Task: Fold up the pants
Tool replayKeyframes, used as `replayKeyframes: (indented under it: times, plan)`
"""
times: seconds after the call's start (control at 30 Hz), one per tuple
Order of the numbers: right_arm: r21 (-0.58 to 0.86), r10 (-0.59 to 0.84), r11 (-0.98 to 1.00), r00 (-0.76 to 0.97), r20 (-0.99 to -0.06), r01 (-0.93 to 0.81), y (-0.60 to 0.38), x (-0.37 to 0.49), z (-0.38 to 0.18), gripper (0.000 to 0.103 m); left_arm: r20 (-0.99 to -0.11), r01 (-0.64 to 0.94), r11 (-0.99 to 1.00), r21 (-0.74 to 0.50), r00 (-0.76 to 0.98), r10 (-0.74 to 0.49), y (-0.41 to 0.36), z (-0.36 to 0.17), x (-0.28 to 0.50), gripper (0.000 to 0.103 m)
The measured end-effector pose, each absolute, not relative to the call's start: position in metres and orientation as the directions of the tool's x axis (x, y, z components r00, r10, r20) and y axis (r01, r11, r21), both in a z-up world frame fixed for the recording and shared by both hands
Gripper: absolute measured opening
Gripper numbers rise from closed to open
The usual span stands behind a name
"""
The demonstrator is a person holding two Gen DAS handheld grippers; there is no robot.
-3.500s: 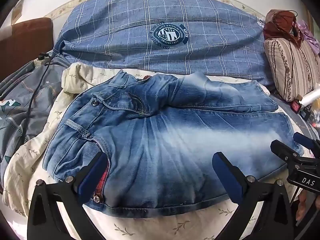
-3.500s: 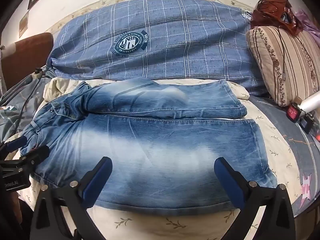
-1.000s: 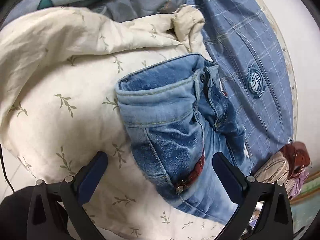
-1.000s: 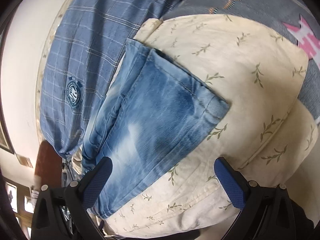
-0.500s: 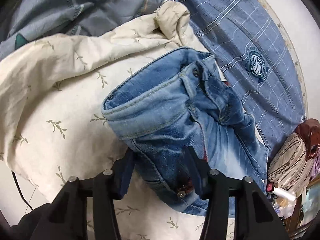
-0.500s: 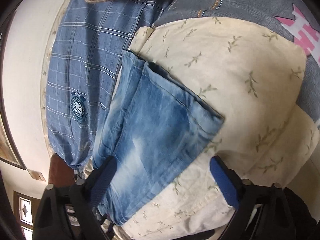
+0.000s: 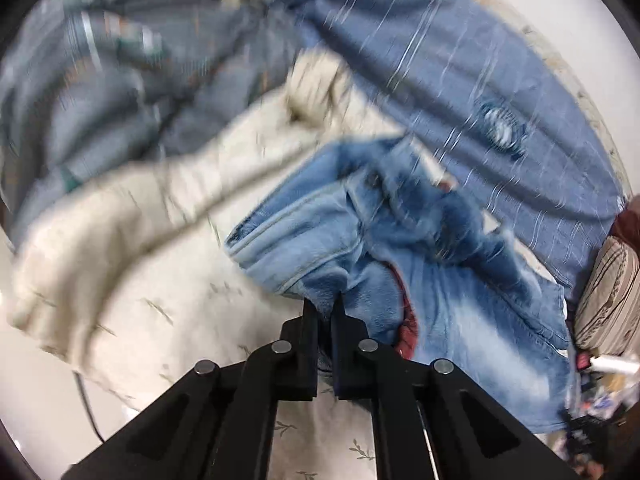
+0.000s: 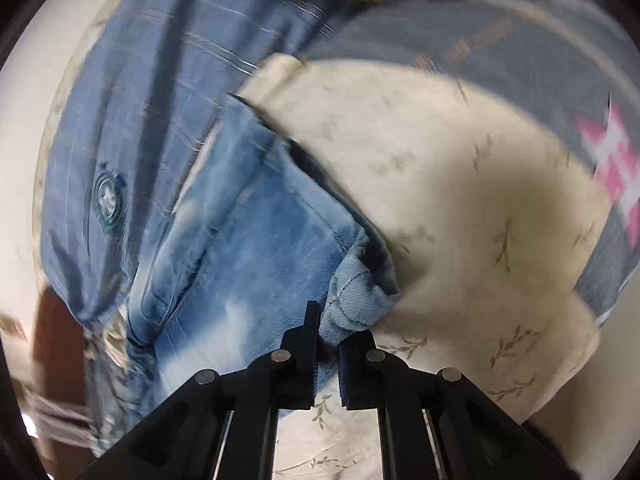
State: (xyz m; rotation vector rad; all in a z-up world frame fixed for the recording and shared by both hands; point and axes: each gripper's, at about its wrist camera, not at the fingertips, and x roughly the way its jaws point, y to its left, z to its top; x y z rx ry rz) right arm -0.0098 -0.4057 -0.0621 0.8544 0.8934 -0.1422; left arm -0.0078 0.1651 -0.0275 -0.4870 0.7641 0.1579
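Observation:
Faded blue jeans point(image 7: 460, 312) lie on a cream leaf-print cover point(image 7: 160, 300). My left gripper point(image 7: 325, 304) is shut on the waistband end of the jeans, and the denim bunches up just beyond its fingers. In the right wrist view the jeans point(image 8: 248, 248) run away to the upper left. My right gripper point(image 8: 330, 320) is shut on the leg hem corner, which is lifted and curled over above the cream cover point(image 8: 480, 240). Both views are blurred by motion.
A blue checked pillow point(image 7: 460, 80) with a round badge lies behind the jeans. Grey patterned bedding point(image 7: 100, 80) is at the upper left. A striped cushion point(image 7: 608, 300) sits at the right edge, and a dark cable point(image 7: 86, 404) hangs off the bed's front.
Both grippers have gone from wide open to shut, the left on the waistband, the right on the leg hem. Both ends of the jeans have lifted off the cover and bunched.

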Motion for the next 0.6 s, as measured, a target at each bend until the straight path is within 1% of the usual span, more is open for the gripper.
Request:
replayKeyframes:
  times: [0.07, 0.13, 0.17, 0.23, 0.3, 0.33, 0.4, 0.43, 0.47, 0.5, 0.6]
  plan:
    - [0.554, 0.173, 0.734, 0.682, -0.711, 0.392, -0.396, -0.016, -0.036, 0.007, -0.658, -0.301, 0.893, -0.335, 0.753, 0.006, 0.158, -0.012, -0.024, 0.004]
    - [0.525, 0.155, 0.767, 0.686, -0.711, 0.370, -0.391, -0.019, -0.025, 0.007, -0.661, -0.314, 0.891, -0.327, 0.750, 0.022, 0.157, -0.012, -0.034, 0.004]
    - [0.499, 0.148, 0.784, 0.669, -0.729, 0.370, -0.390, -0.017, -0.027, 0.007, -0.677, -0.330, 0.886, -0.327, 0.736, 0.024, 0.158, -0.018, -0.036, 0.004]
    - [0.444, 0.121, 0.798, 0.613, -0.781, 0.408, -0.394, -0.015, -0.048, 0.011, -0.749, -0.382, 0.869, -0.313, 0.662, 0.021, 0.162, -0.044, -0.033, 0.005]
    - [0.454, 0.167, 0.772, 0.546, -0.821, 0.446, -0.400, -0.010, -0.077, 0.012, -0.809, -0.422, 0.856, -0.298, 0.588, 0.008, 0.166, -0.067, -0.027, 0.007]
    - [0.457, 0.171, 0.765, 0.541, -0.824, 0.454, -0.402, -0.010, -0.079, 0.012, -0.821, -0.427, 0.855, -0.295, 0.571, 0.002, 0.168, -0.071, -0.025, 0.009]
    - [0.448, 0.153, 0.772, 0.552, -0.820, 0.451, -0.403, -0.010, -0.069, 0.024, -0.807, -0.429, 0.846, -0.317, 0.590, -0.003, 0.172, -0.064, -0.027, 0.019]
    - [0.420, 0.120, 0.787, 0.556, -0.822, 0.452, -0.403, -0.012, -0.062, 0.048, -0.801, -0.428, 0.848, -0.313, 0.599, 0.007, 0.172, -0.057, -0.028, 0.022]
    - [0.401, 0.095, 0.795, 0.559, -0.824, 0.455, -0.403, -0.013, -0.057, 0.073, -0.798, -0.431, 0.854, -0.290, 0.602, 0.033, 0.172, -0.049, -0.029, 0.032]
    - [0.397, 0.073, 0.791, 0.573, -0.816, 0.465, -0.406, -0.018, -0.051, 0.076, -0.783, -0.436, 0.859, -0.269, 0.618, 0.068, 0.173, -0.039, -0.033, 0.039]
    - [0.427, 0.031, 0.768, 0.639, -0.769, 0.478, -0.418, -0.033, -0.033, 0.076, -0.734, -0.436, 0.863, -0.255, 0.668, 0.121, 0.175, -0.017, -0.047, 0.048]
